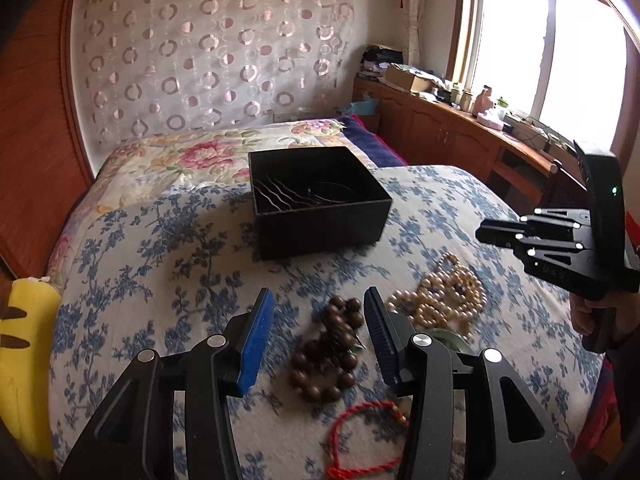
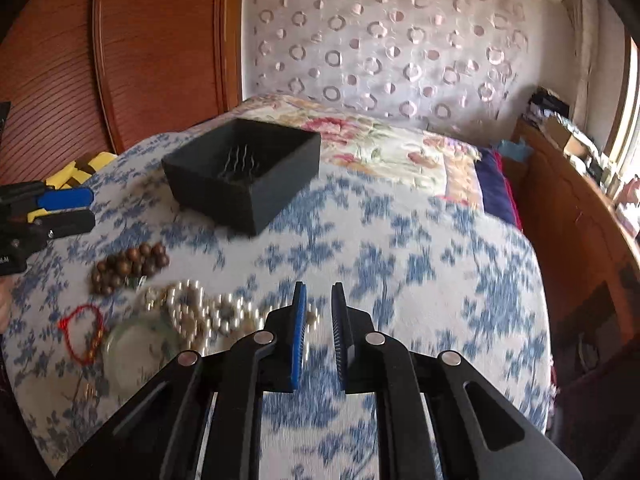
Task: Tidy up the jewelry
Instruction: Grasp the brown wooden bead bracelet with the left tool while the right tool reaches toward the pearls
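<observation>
We see an open black box (image 1: 320,204) on a bed covered in a blue-flowered spread (image 1: 160,264), with thin wavy silver pieces and what looks like a thin ring lying on its floor. Nearer us, the left gripper (image 1: 318,304) hangs above the jewelry with its blue-padded fingers (image 1: 256,344) spread and nothing pinched; a dark wooden bead bracelet (image 1: 328,352) lies on the cloth in the gap between them, and we cannot tell that either pad touches it. Just right of it sits a heap of cream pearl beads (image 1: 440,300), and below it a red cord bracelet (image 1: 360,436). The right gripper (image 2: 320,292) has its fingers (image 2: 298,340) drawn close, a narrow slit left between them, holding nothing; the pearls lie at its left finger, beside a pale glassy bangle (image 2: 136,344). A yellow plush toy (image 1: 28,344) rests at the bed's left edge. Nothing lies between the beads and the box.
</observation>
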Demonstrator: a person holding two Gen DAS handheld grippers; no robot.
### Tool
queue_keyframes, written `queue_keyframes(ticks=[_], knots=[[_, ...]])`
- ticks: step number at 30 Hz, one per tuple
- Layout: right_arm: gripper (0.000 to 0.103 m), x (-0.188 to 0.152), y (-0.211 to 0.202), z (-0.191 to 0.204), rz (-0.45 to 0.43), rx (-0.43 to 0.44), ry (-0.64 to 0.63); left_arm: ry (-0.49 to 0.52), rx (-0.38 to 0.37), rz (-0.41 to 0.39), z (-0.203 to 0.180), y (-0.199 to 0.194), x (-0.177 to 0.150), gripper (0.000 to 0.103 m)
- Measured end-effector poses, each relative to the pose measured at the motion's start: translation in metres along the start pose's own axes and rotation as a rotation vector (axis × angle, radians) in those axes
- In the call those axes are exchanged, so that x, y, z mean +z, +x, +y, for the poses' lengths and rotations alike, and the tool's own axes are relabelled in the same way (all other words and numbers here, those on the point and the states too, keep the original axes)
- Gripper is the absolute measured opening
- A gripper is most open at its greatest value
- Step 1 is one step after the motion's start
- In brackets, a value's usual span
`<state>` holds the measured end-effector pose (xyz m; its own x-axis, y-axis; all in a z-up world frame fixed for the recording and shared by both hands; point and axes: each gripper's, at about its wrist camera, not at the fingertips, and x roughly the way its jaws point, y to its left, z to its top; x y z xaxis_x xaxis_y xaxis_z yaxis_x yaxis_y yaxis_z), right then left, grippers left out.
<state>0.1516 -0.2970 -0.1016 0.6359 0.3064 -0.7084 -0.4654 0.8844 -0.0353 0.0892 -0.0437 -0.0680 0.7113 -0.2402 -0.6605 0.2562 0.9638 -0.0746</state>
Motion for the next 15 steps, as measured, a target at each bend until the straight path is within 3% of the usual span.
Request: queue_keyframes(ticks=[15], knots=[[0.014,-0.043,0.011,0.001,0.054,0.043,0.049,0.029,0.005,0.093,-0.014,0.025,-0.015,0.047]])
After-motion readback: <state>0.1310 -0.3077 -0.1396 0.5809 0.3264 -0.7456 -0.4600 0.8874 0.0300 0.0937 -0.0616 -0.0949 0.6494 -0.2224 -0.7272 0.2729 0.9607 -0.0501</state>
